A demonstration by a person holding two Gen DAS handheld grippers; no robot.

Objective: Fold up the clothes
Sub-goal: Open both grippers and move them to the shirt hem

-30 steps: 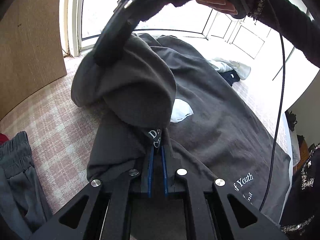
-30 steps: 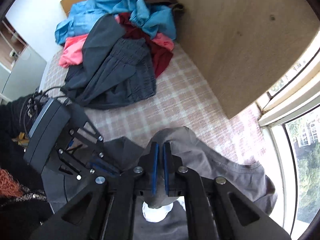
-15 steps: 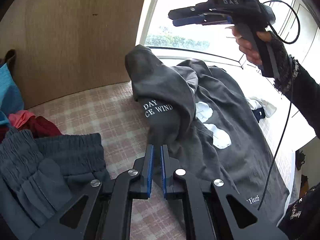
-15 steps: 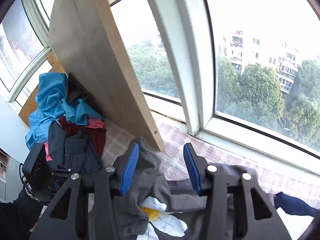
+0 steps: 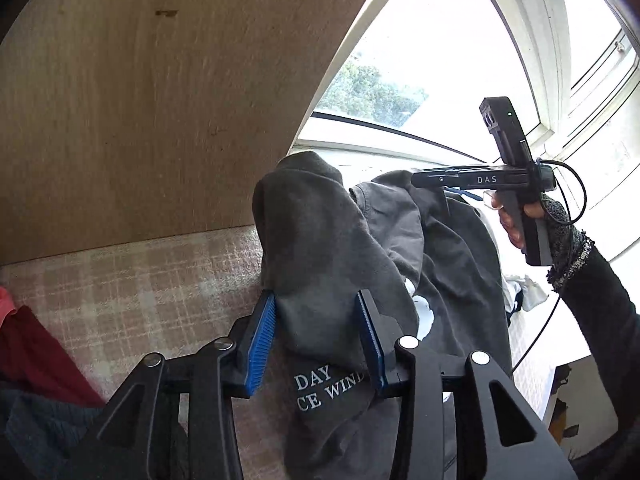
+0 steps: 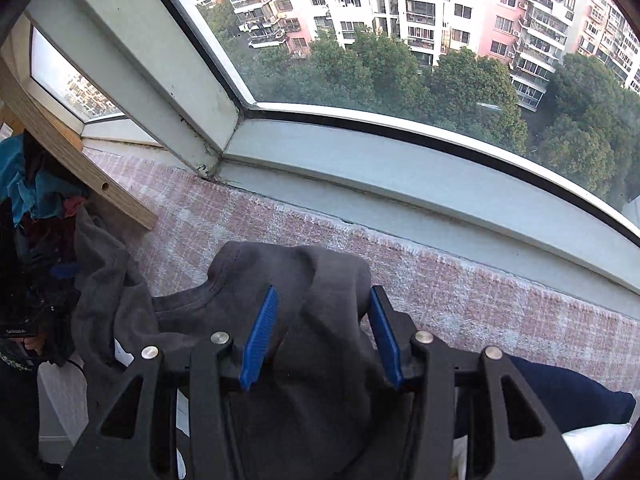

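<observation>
Left gripper (image 5: 318,334): jaws opening, folded sleeve (image 5: 316,240) of the dark grey T-shirt (image 5: 460,264) lies between the blue pads but they stand clear of the cloth on both sides, so not gripping. Right gripper (image 6: 326,334): jaws apart and closing slightly, a fold of the shirt's shoulder area (image 6: 288,276) sits between them, pads not pressing that I can see. The T-shirt lies on the pink plaid bed cover (image 5: 152,280), its long axis running from the near right toward the far window sill (image 6: 400,168); the sleeve is folded in over the body and carries white print "DAY / CE WIND". A white graphic (image 5: 424,316) peeks out right of the sleeve. Fabric looks soft, rumpled, not yet flat. In the left wrist view the right gripper sits farther off, at the shirt's far end near the collar, held by a hand (image 5: 516,216) in a dark sleeve; the left gripper is nearest the folded sleeve. Judgement: sleeve fold done, next grab likely comes at the shirt's far shoulder or its hem. Pile of unfolded clothes (image 5: 36,360) lies near left, against a wooden board (image 5: 140,100).
</observation>
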